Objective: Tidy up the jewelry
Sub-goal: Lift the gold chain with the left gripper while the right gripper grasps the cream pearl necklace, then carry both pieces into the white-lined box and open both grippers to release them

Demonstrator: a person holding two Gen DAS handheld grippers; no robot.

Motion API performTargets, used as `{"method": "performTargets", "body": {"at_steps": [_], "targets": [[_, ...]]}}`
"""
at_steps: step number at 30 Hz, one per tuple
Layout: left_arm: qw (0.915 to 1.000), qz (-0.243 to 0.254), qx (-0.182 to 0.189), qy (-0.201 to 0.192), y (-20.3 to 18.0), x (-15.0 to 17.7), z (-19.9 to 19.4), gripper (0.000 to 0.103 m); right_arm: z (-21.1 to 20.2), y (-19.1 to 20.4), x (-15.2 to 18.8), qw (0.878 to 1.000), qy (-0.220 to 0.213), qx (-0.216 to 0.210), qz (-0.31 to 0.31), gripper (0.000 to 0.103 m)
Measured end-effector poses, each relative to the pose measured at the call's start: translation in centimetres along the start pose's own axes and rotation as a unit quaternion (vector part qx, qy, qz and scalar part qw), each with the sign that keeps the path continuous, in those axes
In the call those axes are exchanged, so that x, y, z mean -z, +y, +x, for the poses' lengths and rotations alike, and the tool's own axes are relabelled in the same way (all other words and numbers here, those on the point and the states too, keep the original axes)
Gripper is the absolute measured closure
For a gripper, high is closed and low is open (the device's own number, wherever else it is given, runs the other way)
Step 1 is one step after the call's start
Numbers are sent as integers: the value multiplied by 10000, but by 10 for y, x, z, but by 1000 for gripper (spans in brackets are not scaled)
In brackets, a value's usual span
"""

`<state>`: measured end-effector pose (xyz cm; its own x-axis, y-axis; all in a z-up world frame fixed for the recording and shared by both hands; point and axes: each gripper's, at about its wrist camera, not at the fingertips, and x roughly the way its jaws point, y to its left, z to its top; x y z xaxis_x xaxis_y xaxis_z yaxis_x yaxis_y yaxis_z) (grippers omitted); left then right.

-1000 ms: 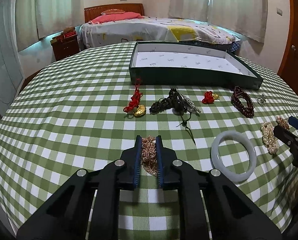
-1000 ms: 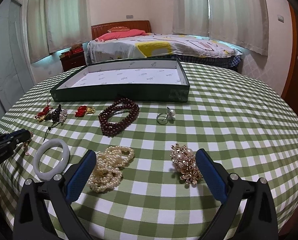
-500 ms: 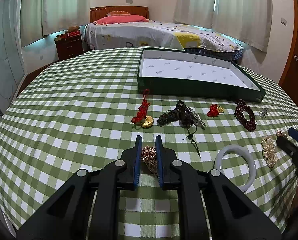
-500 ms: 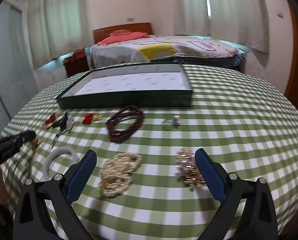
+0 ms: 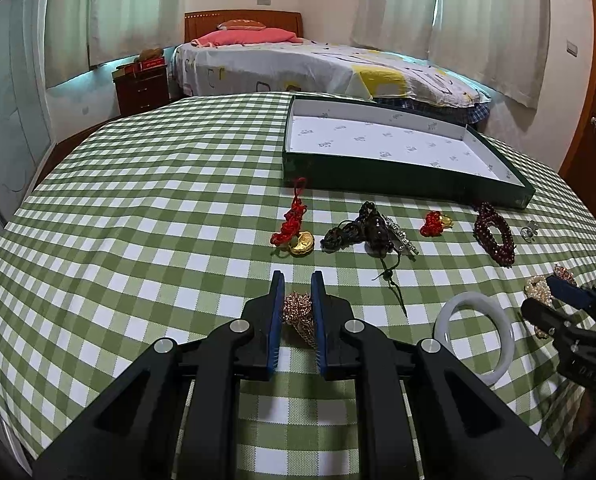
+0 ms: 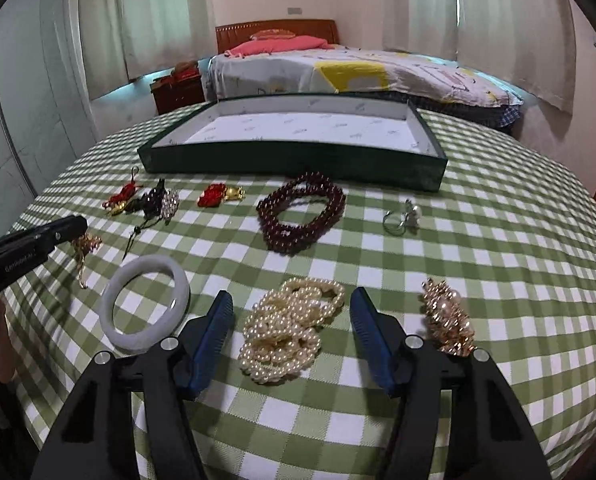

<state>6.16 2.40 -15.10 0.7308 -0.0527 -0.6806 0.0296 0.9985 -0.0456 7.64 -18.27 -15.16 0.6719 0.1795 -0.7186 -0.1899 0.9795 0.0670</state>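
Note:
My left gripper (image 5: 297, 280) is shut on a rose-gold chain (image 5: 298, 314) and holds it above the checked cloth; the chain also hangs from it in the right wrist view (image 6: 85, 246). My right gripper (image 6: 289, 300) is open, its jaws on either side of a heap of pearl strands (image 6: 289, 334) lying on the cloth. A dark green tray (image 5: 402, 180) with a white floor stands at the back of the table; it also shows in the right wrist view (image 6: 289, 160).
On the cloth lie a white jade bangle (image 6: 111, 320), a dark red bead bracelet (image 6: 302, 210), a gold pearl brooch (image 6: 448, 322), a ring (image 6: 402, 216), red knot charms (image 5: 291, 226) and a black cord piece (image 5: 362, 230). A bed stands behind.
My left gripper has lifted the rose-gold chain off the cloth. My right gripper has narrowed and moved left, from spanning pearls and brooch to framing the pearl heap alone.

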Motion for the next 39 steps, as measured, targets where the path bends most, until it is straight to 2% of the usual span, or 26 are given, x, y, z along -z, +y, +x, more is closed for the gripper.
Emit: {"method": "performTargets", "body": {"at_steps": [2, 7, 22, 24, 26, 39], "targets": [[10000, 7, 7, -29, -1, 0, -2, 89, 0, -1, 1, 10000, 9, 24, -16, 49], [10000, 34, 31, -69, -4, 0, -6, 89, -5, -8, 3, 9999, -14, -35, 106, 75], [9995, 80, 38, -309, -8, -8, -26, 89, -20, -8, -2, 9996, -242, -70, 116, 79], [9994, 71, 34, -350, -8, -10, -30, 91, -23, -7, -3, 9995, -290, -66, 103, 79], [9993, 59, 46, -358, -8, -12, -32, 97, -24, -6, -4, 9994, -327, -75, 106, 79], [9985, 122, 51, -532, -10, -21, -42, 97, -29, -7, -11, 9989, -443, -100, 142, 79]]}}
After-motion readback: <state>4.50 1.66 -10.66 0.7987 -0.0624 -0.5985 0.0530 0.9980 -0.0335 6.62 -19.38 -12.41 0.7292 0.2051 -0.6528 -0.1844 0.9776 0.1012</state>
